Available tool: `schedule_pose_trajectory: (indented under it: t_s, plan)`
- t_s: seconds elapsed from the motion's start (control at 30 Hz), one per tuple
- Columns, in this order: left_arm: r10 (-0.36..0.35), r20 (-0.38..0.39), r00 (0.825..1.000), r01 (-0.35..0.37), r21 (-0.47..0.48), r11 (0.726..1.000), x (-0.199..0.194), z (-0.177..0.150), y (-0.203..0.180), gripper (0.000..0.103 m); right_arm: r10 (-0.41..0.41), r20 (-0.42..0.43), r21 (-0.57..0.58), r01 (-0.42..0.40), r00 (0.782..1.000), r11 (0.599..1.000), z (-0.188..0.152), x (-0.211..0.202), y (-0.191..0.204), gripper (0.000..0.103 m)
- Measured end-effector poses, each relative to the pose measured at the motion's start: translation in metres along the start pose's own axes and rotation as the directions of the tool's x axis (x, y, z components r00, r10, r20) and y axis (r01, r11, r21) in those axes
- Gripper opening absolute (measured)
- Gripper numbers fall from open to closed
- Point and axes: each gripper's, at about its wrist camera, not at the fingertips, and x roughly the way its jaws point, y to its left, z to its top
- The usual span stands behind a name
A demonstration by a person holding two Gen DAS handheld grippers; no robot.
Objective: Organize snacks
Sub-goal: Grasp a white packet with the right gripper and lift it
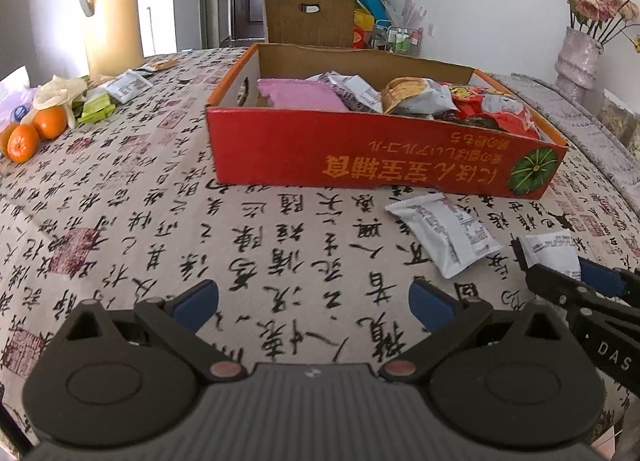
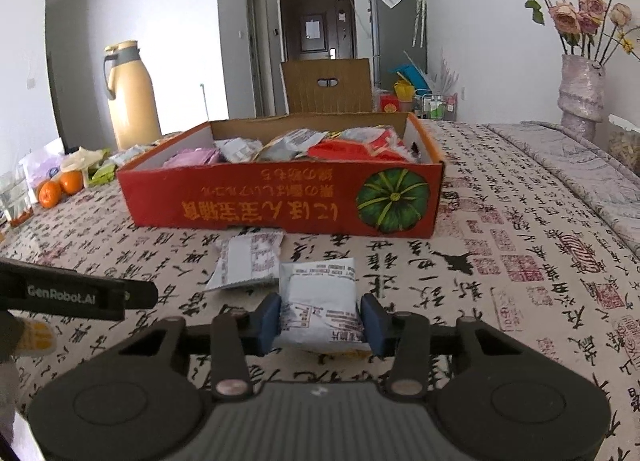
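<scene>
A red cardboard box (image 1: 360, 157) with several snack packets inside stands on the table; it also shows in the right wrist view (image 2: 256, 201). My right gripper (image 2: 320, 319) is shut on a white snack packet (image 2: 320, 301) just in front of the box; this packet shows in the left wrist view (image 1: 554, 253). A second white packet (image 2: 248, 261) lies on the cloth beside it, to the left, also seen from the left wrist (image 1: 444, 233). My left gripper (image 1: 314, 301) is open and empty, low over the tablecloth, left of both packets.
A cream thermos jug (image 1: 110, 9) stands at the far left. Oranges (image 1: 36, 133) and loose snack packets (image 1: 120, 89) lie near it. A vase of dried flowers (image 2: 580, 93) stands at the far right. A cardboard flap (image 1: 308, 17) rises behind the box.
</scene>
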Motion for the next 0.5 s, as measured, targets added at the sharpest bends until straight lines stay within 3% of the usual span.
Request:
schedule_pose_trajectory:
  t_s: [0.5]
  plan:
    - [-0.01,-0.004,1.0,0.01,0.023,1.0,0.016,0.021,-0.035,0.103,-0.087,0.067,0.078,0.082,0.994,0.994,0.013,0.002,-0.054,0.043]
